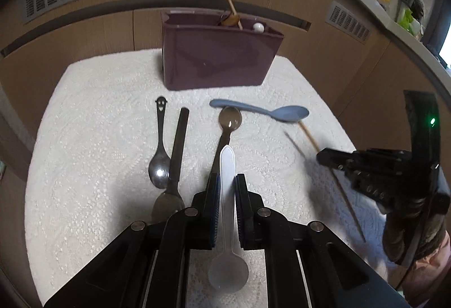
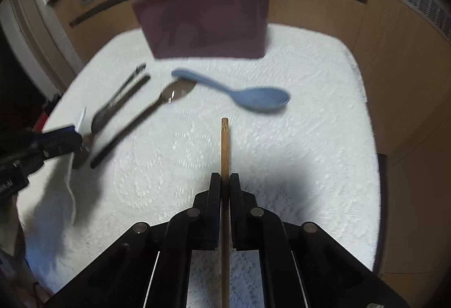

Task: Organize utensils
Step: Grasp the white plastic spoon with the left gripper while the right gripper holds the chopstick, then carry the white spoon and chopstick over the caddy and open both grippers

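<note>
left tool [image 1: 227, 184] clamped on clear plastic spoon [image 1: 227, 175] | right tool [image 2: 225, 181] clamped on wooden chopstick [image 2: 225, 144] | maroon plastic utensil box [image 2: 205, 23] at 12 o'clock on white surface [image 2: 310, 139] | advice: lift high, tip handles down, clear rim

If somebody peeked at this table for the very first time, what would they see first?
Probably the two grippers, each holding something: the left gripper pinches a clear plastic spoon, the right gripper a wooden chopstick. Next, the purple utensil box at the back of the white cloth, and the blue spoon lying before it.
</note>
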`<state>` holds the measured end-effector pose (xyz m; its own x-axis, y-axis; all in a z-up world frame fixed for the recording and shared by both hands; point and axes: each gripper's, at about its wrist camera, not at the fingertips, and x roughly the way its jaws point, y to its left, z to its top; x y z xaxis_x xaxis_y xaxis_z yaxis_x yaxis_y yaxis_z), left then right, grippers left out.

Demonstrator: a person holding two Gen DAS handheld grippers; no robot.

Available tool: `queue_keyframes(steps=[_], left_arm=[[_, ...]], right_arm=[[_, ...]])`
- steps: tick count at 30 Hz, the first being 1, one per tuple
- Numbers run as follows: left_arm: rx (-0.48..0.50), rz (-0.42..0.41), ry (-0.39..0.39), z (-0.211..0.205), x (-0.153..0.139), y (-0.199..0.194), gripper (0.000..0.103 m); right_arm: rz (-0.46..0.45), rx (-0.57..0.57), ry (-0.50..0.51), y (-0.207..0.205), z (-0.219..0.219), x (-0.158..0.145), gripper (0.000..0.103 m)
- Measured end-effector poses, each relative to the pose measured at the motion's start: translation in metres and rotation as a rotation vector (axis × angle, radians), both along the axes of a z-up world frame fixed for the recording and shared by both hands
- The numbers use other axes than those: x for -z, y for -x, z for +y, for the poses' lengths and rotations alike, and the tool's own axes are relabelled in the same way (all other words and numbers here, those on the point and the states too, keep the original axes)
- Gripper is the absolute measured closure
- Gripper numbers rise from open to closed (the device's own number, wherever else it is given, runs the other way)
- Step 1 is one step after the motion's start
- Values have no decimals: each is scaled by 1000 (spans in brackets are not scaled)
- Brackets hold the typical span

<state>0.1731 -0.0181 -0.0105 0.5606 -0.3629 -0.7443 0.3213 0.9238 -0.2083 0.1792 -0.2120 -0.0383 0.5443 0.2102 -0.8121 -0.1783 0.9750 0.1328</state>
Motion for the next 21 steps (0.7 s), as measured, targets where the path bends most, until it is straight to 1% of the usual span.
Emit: queue_keyframes(steps=[1, 3, 8, 10, 13, 15, 16, 18, 20, 21], left_arm=[[-1, -17, 4, 3, -6, 4, 92], [-2, -46, 13, 5, -16, 6, 92], [-13, -105, 52, 9, -38, 4, 92], [-15, -129, 62, 10, -49, 3, 92], [-11, -180, 69, 11, -72, -1, 92], [-8, -237, 78, 12, -99, -7, 92], [-11, -263, 84, 12, -110, -10, 92], [-25, -353, 89, 14, -144, -18, 92], [-45, -420, 94, 14, -170, -29, 92], [-53, -442, 99, 14, -182, -36, 92]], right_arm=[[-16, 15, -27, 2, -5, -9, 98], [-53, 34, -48, 4, -12, -25, 98], [-105, 43, -71, 10, -13, -45, 98], [-140, 56, -61, 11, -12, -53, 98], [-195, 73, -67, 8, -12, -70, 98], [-249, 77, -74, 4, -14, -88, 98], [-299, 82, -70, 0, -15, -106, 98], [-389, 97, -53, -7, -15, -138, 98], [-476, 108, -33, -16, -15, -171, 98], [-517, 116, -27, -22, -14, -187, 98]])
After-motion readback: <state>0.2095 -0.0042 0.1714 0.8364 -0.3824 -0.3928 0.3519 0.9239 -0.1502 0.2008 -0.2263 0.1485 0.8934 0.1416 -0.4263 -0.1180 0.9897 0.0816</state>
